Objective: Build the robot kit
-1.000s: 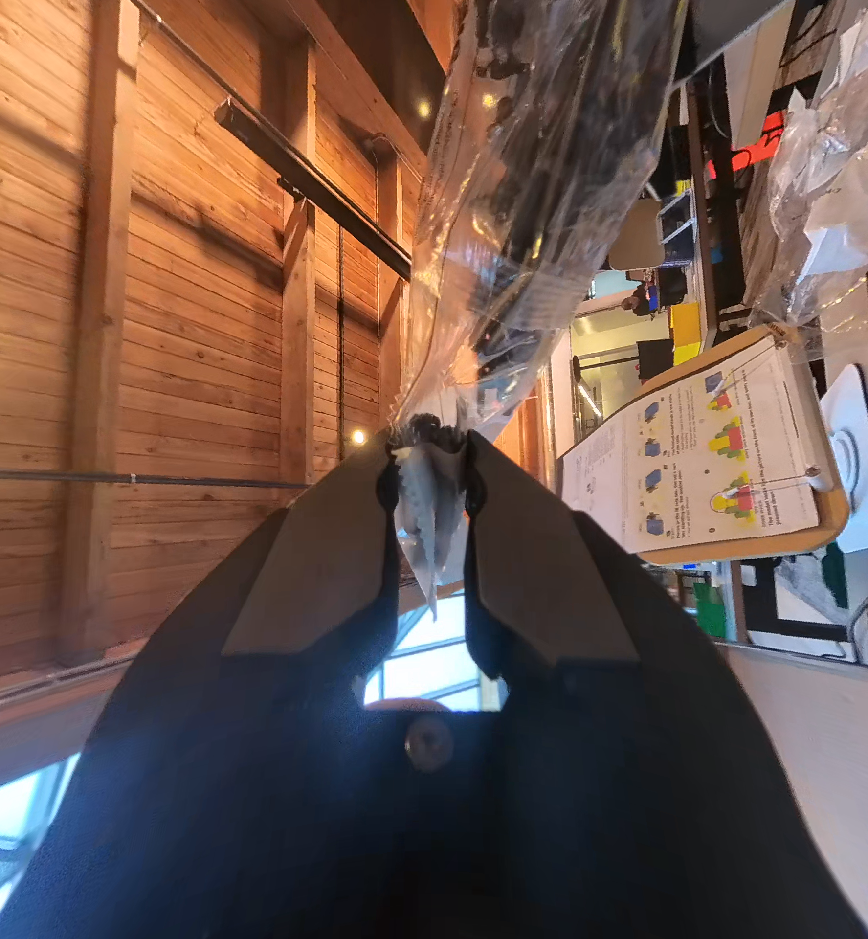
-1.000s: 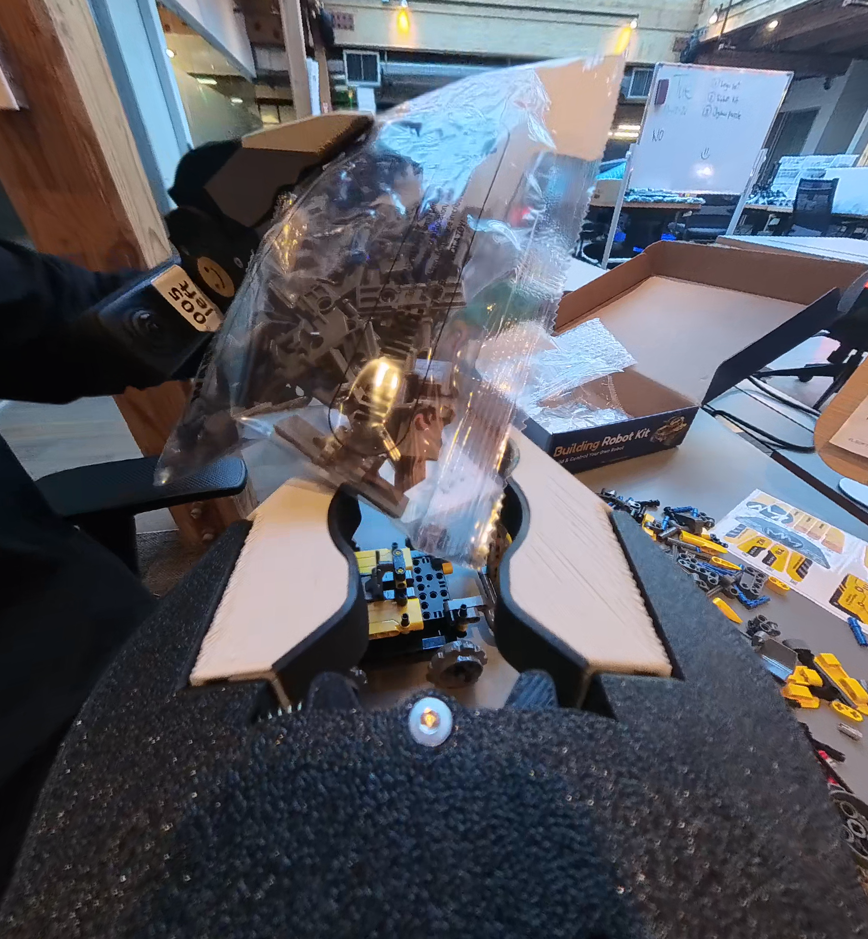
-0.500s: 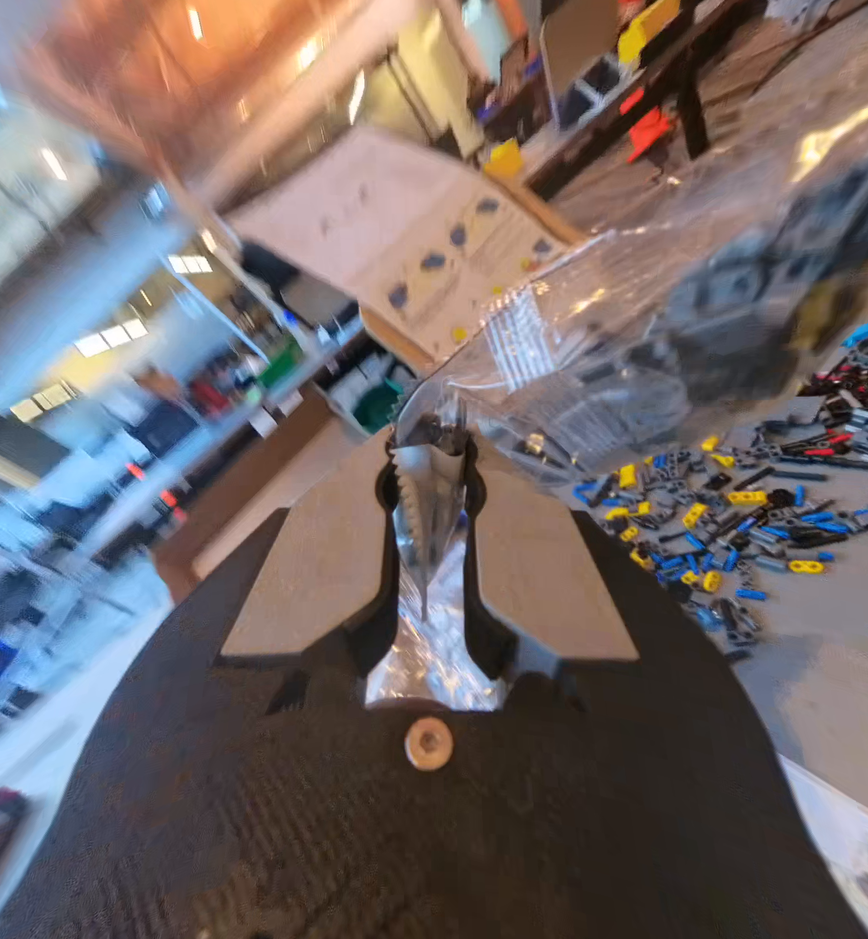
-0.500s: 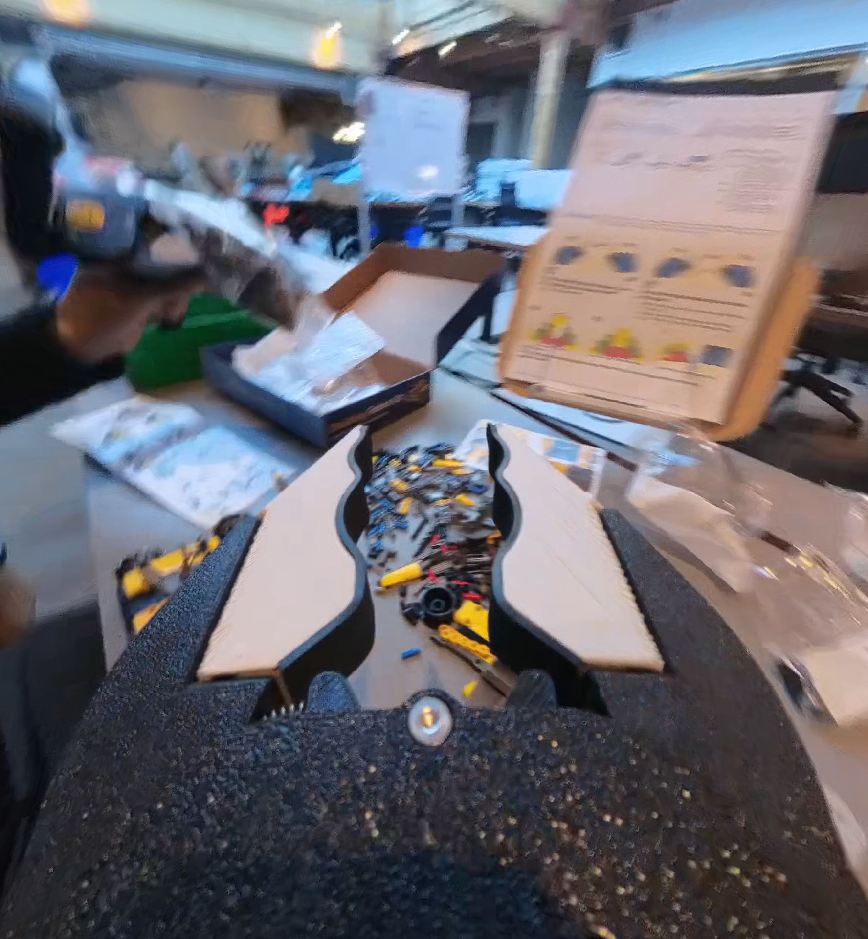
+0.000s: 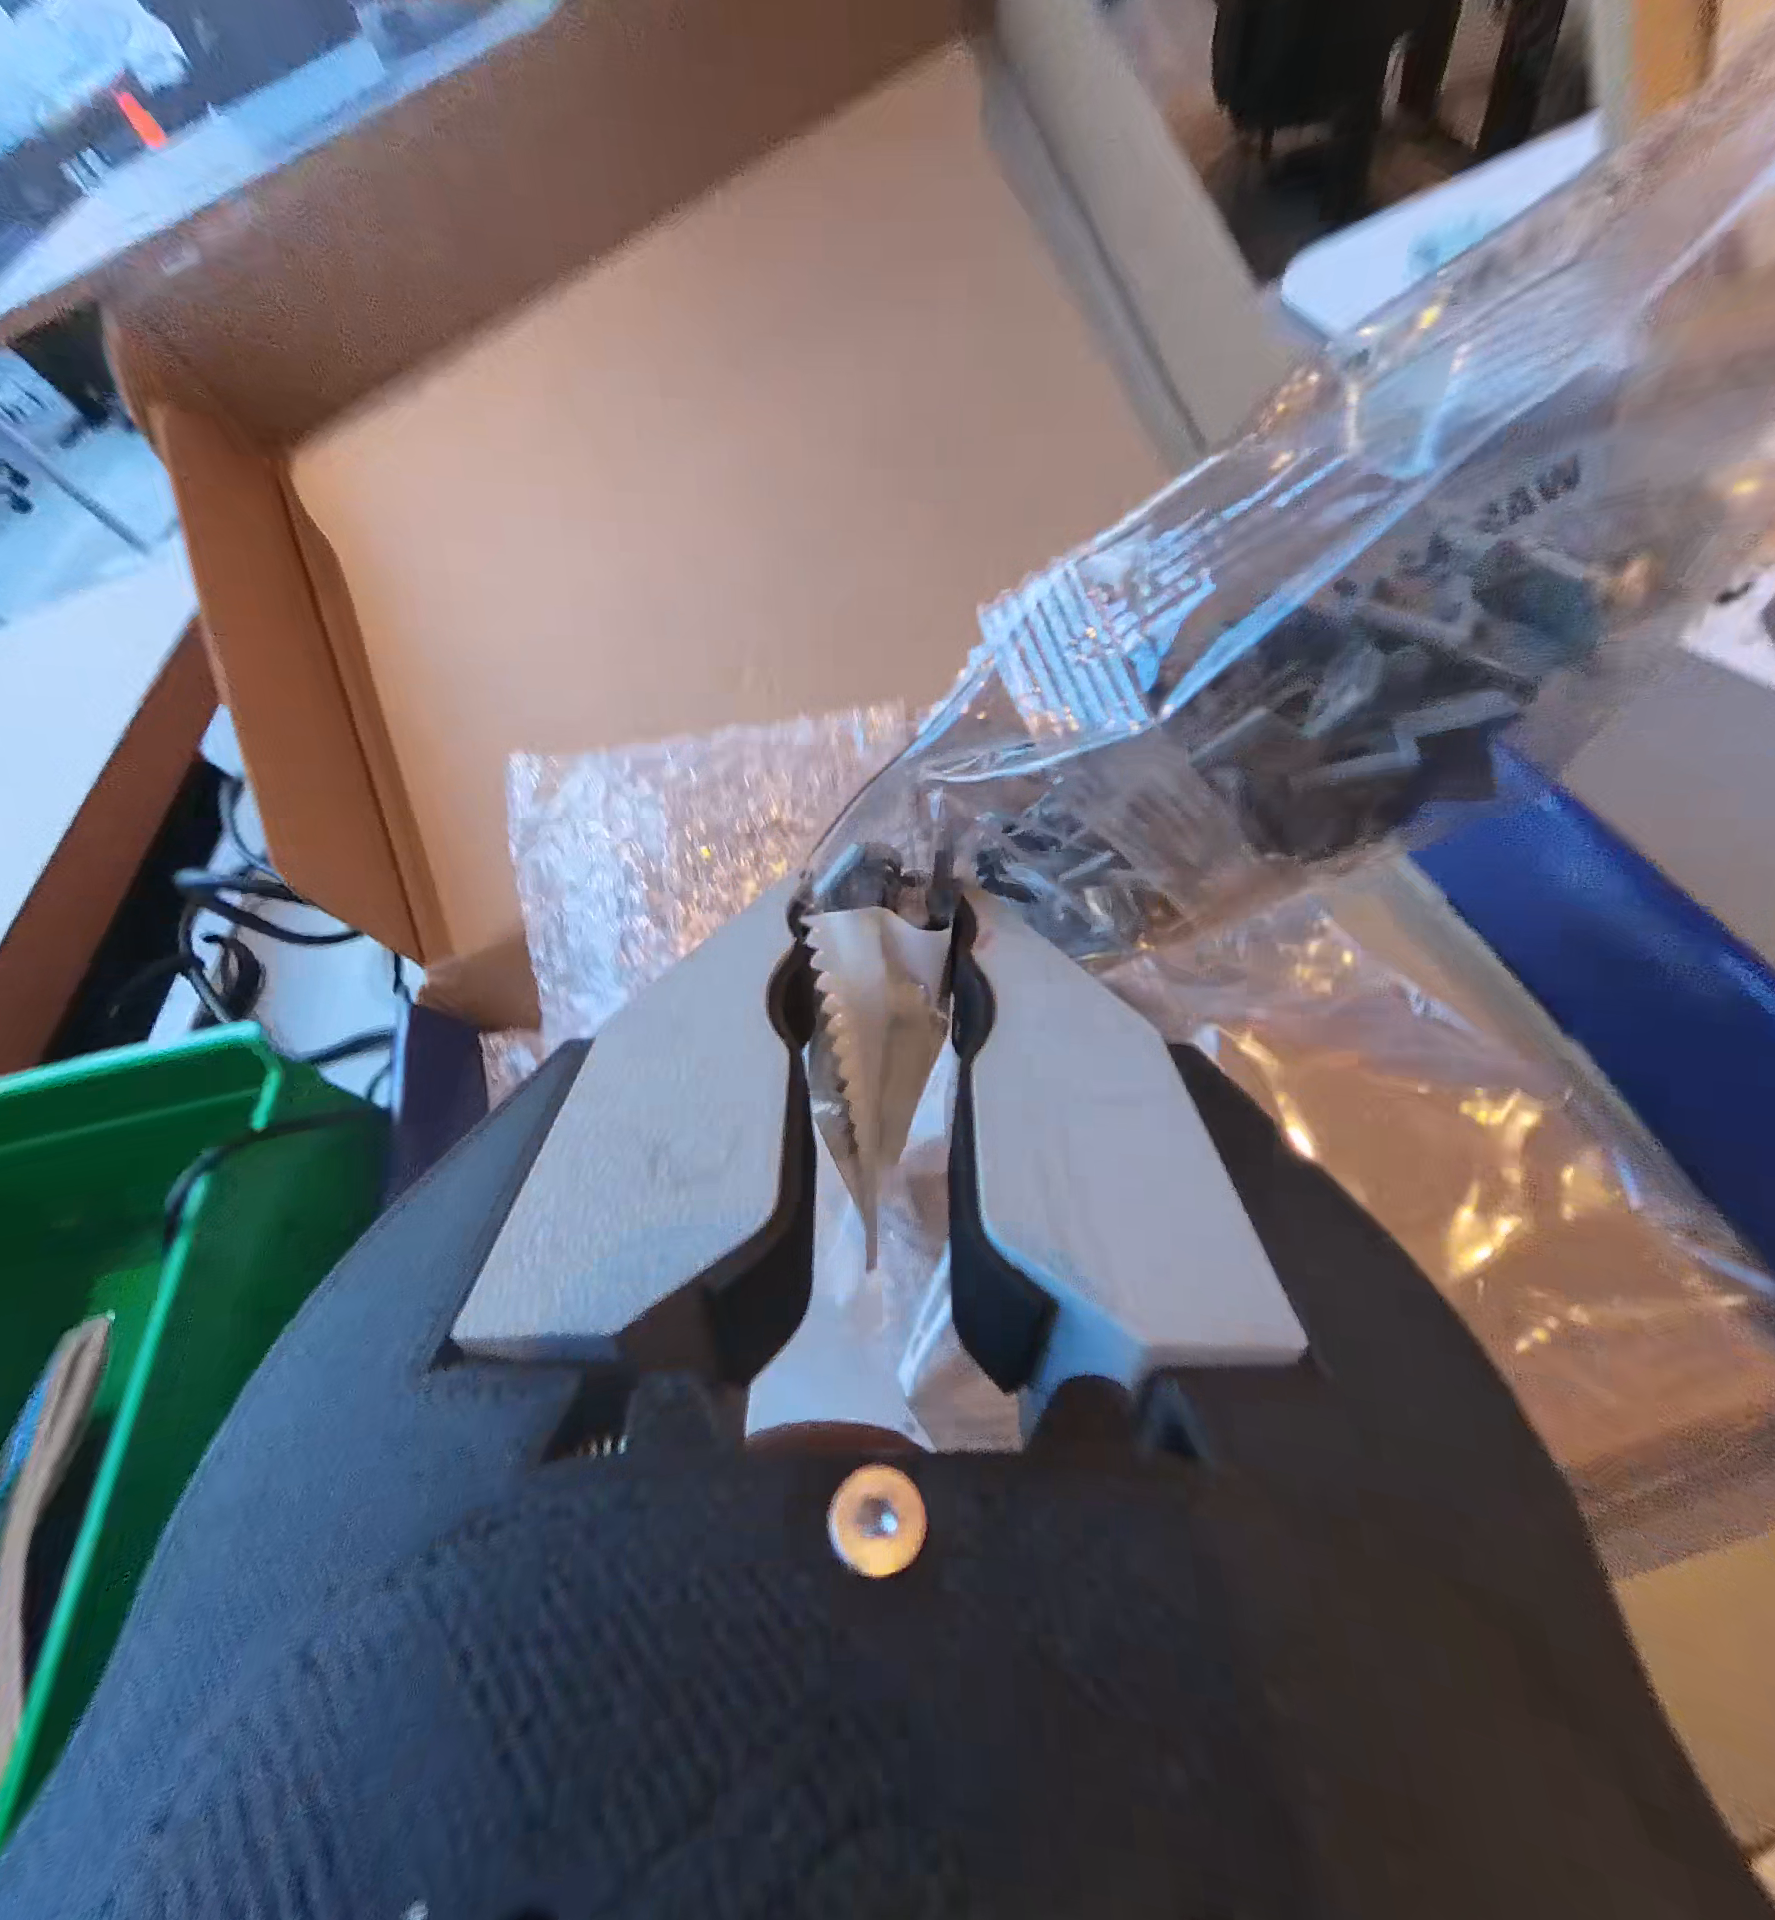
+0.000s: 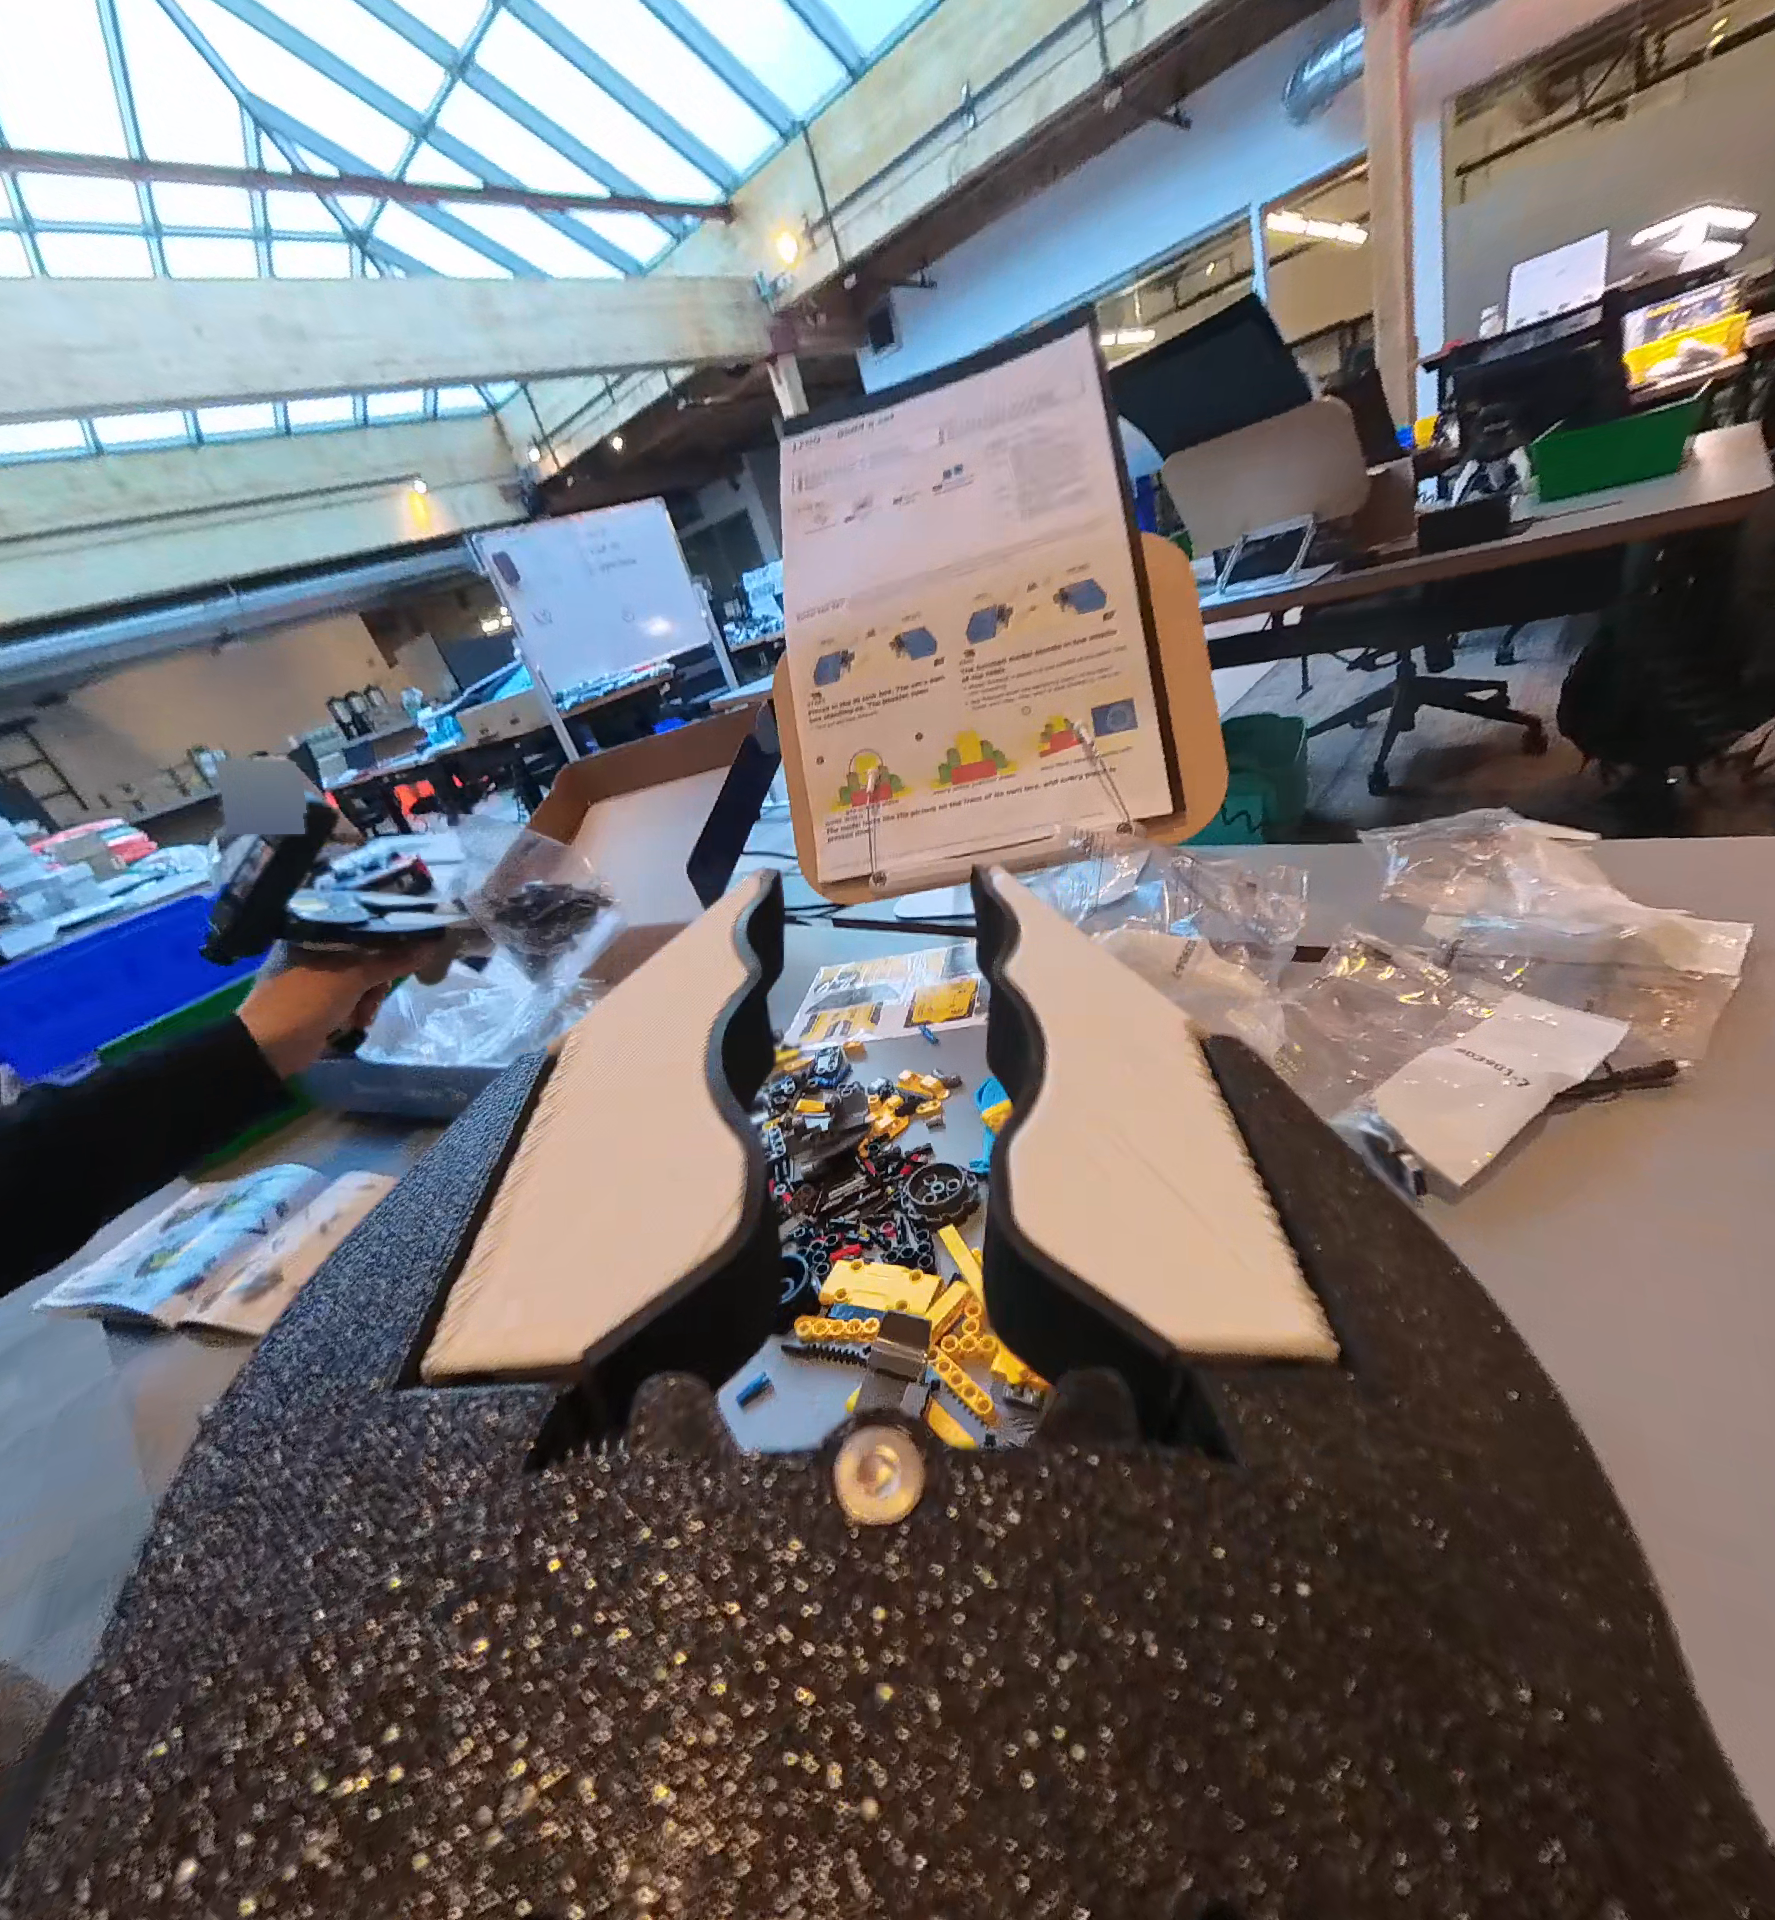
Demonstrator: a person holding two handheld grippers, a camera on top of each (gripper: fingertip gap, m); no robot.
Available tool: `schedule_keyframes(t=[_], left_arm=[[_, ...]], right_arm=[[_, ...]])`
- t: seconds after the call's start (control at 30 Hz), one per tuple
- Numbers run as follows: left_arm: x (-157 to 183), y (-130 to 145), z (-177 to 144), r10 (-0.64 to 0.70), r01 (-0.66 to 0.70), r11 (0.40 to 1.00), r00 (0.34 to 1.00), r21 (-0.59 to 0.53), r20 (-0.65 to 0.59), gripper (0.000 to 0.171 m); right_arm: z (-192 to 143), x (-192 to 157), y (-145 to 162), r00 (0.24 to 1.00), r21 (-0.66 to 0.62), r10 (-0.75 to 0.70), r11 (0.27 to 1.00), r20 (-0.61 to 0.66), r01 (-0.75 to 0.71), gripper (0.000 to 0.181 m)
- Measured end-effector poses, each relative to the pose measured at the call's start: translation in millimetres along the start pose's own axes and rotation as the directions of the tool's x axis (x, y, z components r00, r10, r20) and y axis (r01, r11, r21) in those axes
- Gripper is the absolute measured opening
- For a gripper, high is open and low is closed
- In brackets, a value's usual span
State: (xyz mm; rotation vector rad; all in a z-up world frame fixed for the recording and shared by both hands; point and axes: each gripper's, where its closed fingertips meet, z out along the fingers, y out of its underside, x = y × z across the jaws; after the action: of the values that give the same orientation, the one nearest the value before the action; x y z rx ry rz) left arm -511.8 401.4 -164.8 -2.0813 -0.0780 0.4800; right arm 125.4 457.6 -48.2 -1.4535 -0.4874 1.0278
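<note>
Table (image 6: pixel 1641 1299): beneath both claws. Box (image 5: pixel 717 447): open, just ahead of the left claw (image 5: pixel 878 914), bubble wrap (image 5: pixel 654 831) inside. Bag (image 5: pixel 1330 675): clear, holding dark parts, its serrated corner clamped in the left claw, trailing off to that claw's right above the box. Right claw (image 6: pixel 878 904): jaws apart, empty, hovering over loose bricks (image 6: pixel 883 1195). Judgement: a firm pinch on the corner keeps the loaded bag from slipping.
</note>
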Motion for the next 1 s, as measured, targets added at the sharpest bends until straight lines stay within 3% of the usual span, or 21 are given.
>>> schedule_keyframes(t=[0.17, 0.3, 0.37, 0.53, 0.63, 0.87, 1.0], left_arm=[[16, 43, 10, -0.048, 0.038, 0.988, 0.997, -0.152, -0.065, 0.03], [29, 40, -6, -0.235, 0.209, 0.963, 0.958, -0.168, -0.161, 0.071], [30, 27, -20, -0.313, 0.289, 0.947, 0.928, -0.143, -0.202, 0.079], [37, -11, -61, -0.411, 0.425, 0.905, 0.858, -0.023, -0.308, 0.08], [56, -24, -90, -0.389, 0.437, 0.899, 0.833, 0.036, -0.394, 0.08], [131, -7, -138, -0.315, 0.408, 0.913, 0.744, 0.027, -0.59, 0.079], [146, -4, -134, -0.215, 0.277, 0.961, 0.769, 0.009, -0.602, 0.074]], right_arm=[[14, -1, 17, 1.0, -0.057, -0.007, 0.998, 0.007, 0.007, 0.035], [18, -2, 23, 0.999, -0.082, -0.033, 0.996, 0.009, 0.033, 0.032], [19, 1, 27, 0.999, -0.102, -0.045, 0.994, -0.001, 0.044, 0.032], [28, 2, 42, 0.999, -0.148, -0.045, 0.988, -0.009, 0.043, 0.032], [38, -4, 57, 0.998, -0.199, -0.057, 0.978, 0.011, 0.058, 0.032], [61, -18, 104, 0.993, -0.376, -0.103, 0.919, 0.058, 0.117, 0.035], [74, -23, 124, 0.988, -0.439, -0.133, 0.885, 0.076, 0.153, 0.036]])
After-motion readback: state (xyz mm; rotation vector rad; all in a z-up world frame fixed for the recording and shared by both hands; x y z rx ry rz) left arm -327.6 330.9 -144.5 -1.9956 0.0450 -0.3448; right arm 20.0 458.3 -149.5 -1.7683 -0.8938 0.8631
